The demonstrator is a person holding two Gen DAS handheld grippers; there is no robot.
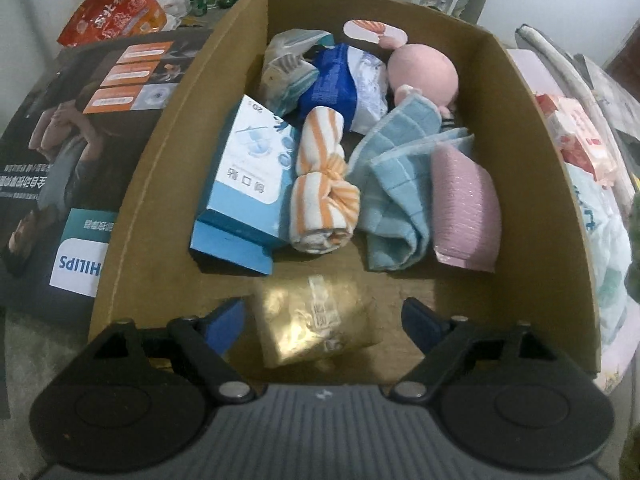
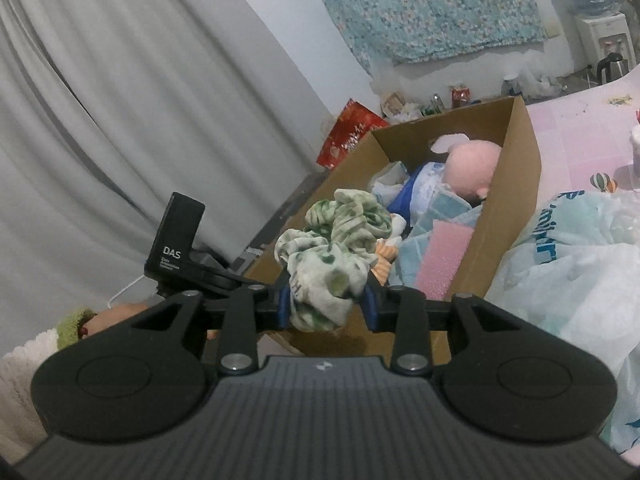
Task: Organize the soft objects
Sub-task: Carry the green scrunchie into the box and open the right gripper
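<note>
My right claw (image 2: 326, 304) grips a green-spotted cloth (image 2: 336, 248), held just before the box (image 2: 516, 208); my left claw (image 1: 322, 326) hangs open over a gold packet (image 1: 316, 324) on the box floor, striped towel (image 1: 322, 184), blue cloth (image 1: 396, 196) and pink doll (image 1: 424, 76) beyond

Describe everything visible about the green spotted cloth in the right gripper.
The green spotted cloth is a crumpled, soft knit-looking fabric, cream with green blotches, bunched into folds. The right gripper has its jaws shut on its lower part, holding it in the air in front of the cardboard box. Nothing else visibly touches it.
</note>
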